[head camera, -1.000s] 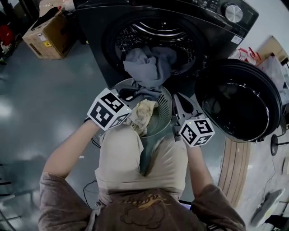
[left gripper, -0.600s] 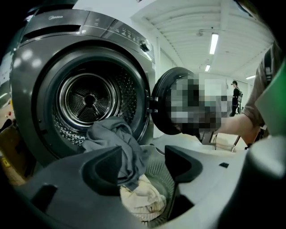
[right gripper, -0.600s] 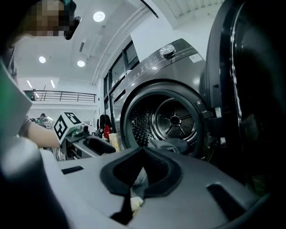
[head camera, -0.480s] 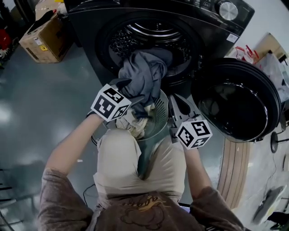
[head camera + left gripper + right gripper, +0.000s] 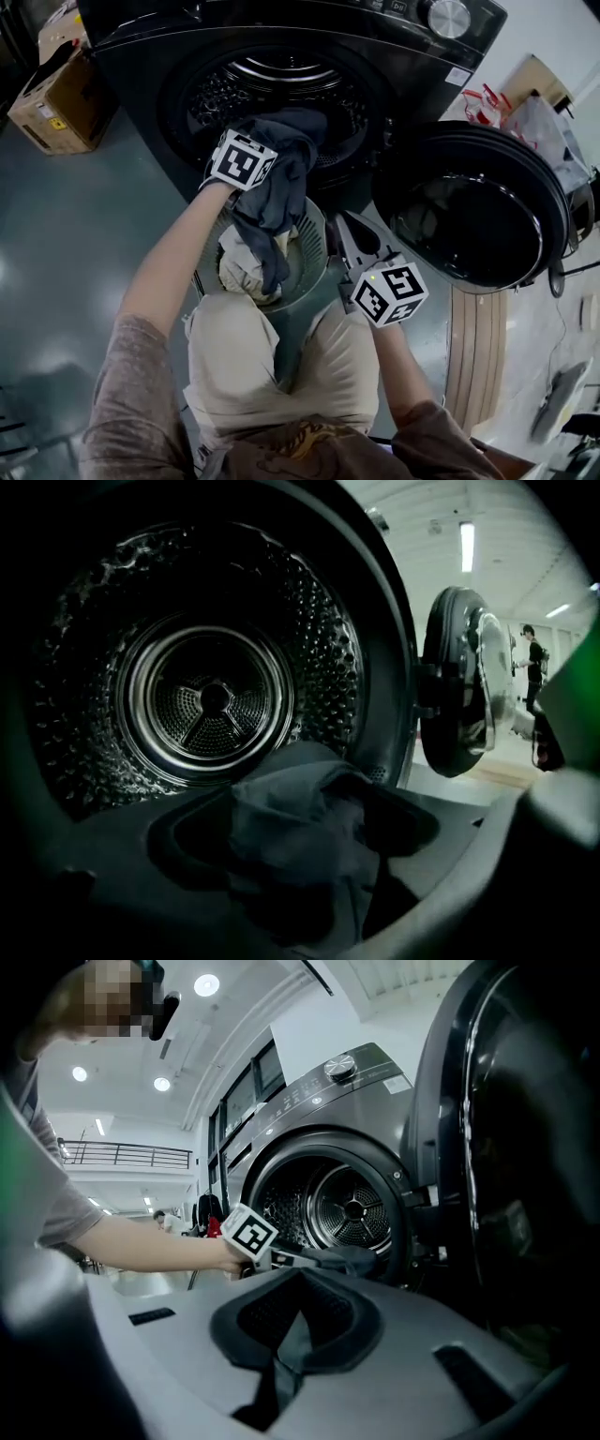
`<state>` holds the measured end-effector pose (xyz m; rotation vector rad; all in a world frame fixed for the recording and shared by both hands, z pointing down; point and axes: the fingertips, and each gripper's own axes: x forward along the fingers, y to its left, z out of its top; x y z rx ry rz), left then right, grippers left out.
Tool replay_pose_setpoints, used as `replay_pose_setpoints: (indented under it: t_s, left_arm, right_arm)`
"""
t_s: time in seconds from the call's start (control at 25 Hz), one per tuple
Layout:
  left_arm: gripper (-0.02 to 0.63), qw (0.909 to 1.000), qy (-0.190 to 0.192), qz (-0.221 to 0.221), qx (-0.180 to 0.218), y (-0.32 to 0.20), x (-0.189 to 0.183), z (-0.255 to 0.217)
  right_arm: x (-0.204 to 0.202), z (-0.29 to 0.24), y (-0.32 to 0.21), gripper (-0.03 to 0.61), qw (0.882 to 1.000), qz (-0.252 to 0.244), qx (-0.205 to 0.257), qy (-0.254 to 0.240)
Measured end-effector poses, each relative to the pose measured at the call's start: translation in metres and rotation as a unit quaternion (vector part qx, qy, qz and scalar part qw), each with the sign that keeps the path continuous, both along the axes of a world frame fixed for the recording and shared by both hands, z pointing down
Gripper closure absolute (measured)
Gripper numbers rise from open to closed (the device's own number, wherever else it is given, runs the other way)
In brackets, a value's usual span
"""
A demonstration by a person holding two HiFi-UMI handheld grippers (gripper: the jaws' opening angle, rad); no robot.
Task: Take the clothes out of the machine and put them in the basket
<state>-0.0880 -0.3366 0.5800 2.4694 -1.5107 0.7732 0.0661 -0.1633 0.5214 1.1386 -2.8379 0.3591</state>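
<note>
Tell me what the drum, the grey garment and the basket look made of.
Drum: shiny perforated metal, likely stainless steel, by its glinting holes. Grey garment: soft matte cloth; it folds and drapes. Basket: probably plastic, dull grey with a slotted wall.

Floor (image 5: 84, 225): dark grey, glossy, w/ light reflections. The machine (image 5: 394, 37) stands on it at the top of the head view, door swung open to the R. The round basket (image 5: 314, 234) sits on the floor just in front of the machine. Cardboard box (image 5: 52, 103) far L. A pale wood-coloured strip (image 5: 478, 356) runs along the floor at the R.
</note>
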Motion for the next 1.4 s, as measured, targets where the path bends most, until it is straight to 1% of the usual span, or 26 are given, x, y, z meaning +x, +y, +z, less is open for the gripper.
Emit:
replay_pose_setpoints:
  t_s: [0.12, 0.2, 0.24, 0.28, 0.36, 0.4, 0.44, 0.52, 0.6, 0.64, 0.68, 0.72, 0.8, 0.88, 0.96, 1.08, 1.2, 1.4]
  left_arm:
    - [0.183, 0.9974, -0.047, 0.013, -0.053, -0.028, 0.003, 0.026]
    - [0.183, 0.9938, -0.067, 0.016, -0.087, -0.036, 0.003, 0.045]
    - [0.183, 0.9926, -0.066, 0.014, -0.101, -0.038, 0.003, 0.054]
    - [0.184, 0.992, -0.056, 0.013, -0.112, -0.04, 0.002, 0.061]
    - [0.193, 0.991, -0.024, 0.014, -0.131, -0.041, 0.001, 0.07]
    - [0.204, 0.9903, -0.015, 0.017, -0.137, -0.04, 0.001, 0.07]
    - [0.227, 0.9897, -0.014, 0.021, -0.141, -0.039, 0.001, 0.069]
    - [0.286, 0.9894, -0.024, 0.029, -0.14, -0.037, 0.005, 0.068]
    - [0.332, 0.9903, -0.042, 0.03, -0.129, -0.033, 0.007, 0.067]
    - [0.365, 0.9907, -0.051, 0.029, -0.123, -0.031, 0.009, 0.065]
    - [0.419, 0.9909, -0.058, 0.03, -0.117, -0.028, 0.01, 0.062]
    - [0.501, 0.9911, -0.062, 0.033, -0.114, -0.025, 0.013, 0.06]
    - [0.522, 0.9912, -0.056, 0.038, -0.114, -0.02, 0.018, 0.058]
    - [0.537, 0.9909, -0.039, 0.038, -0.123, -0.011, 0.017, 0.056]
    - [0.541, 0.9906, -0.031, 0.044, -0.126, 0.002, 0.016, 0.053]
    - [0.544, 0.9907, -0.028, 0.066, -0.116, 0.027, 0.018, 0.041]
    - [0.546, 0.9895, -0.011, 0.093, -0.11, 0.06, 0.023, 0.025]
    - [0.545, 0.9829, -0.005, 0.14, -0.119, 0.123, 0.032, 0.004]
  right_arm:
    - [0.003, 0.006, -0.001, 0.58, 1.0, 0.003, -0.007, 0.009]
    - [0.006, 0.01, -0.002, 0.58, 1.0, 0.008, -0.012, 0.013]
    - [0.008, 0.011, -0.003, 0.58, 1.0, 0.01, -0.013, 0.015]
    - [0.009, 0.012, -0.004, 0.58, 1.0, 0.012, -0.014, 0.016]
    - [0.01, 0.012, -0.005, 0.58, 1.0, 0.015, -0.015, 0.018]
    - [0.011, 0.012, -0.006, 0.58, 1.0, 0.017, -0.014, 0.018]
    - [0.011, 0.012, -0.008, 0.58, 1.0, 0.018, -0.014, 0.017]
    - [0.011, 0.012, -0.01, 0.58, 1.0, 0.02, -0.014, 0.016]
    - [0.008, 0.014, -0.008, 0.58, 1.0, 0.018, -0.014, 0.016]
    - [0.006, 0.014, -0.007, 0.58, 1.0, 0.016, -0.014, 0.016]
    - [0.004, 0.015, -0.005, 0.58, 1.0, 0.014, -0.014, 0.016]
    - [0.003, 0.014, -0.004, 0.58, 1.0, 0.013, -0.014, 0.016]
    - [0.003, 0.012, -0.003, 0.581, 1.0, 0.014, -0.012, 0.015]
    - [0.003, 0.009, 0.0, 0.58, 1.0, 0.014, -0.009, 0.013]
    - [0.007, 0.007, 0.001, 0.58, 1.0, 0.016, -0.007, 0.01]
    - [0.013, 0.006, -0.001, 0.58, 1.0, 0.023, -0.01, 0.004]
    - [0.013, 0.005, -0.001, 0.581, 1.0, 0.02, -0.008, 0.0]
    - [0.008, 0.004, -0.003, 0.58, 1.0, 0.01, -0.005, -0.005]
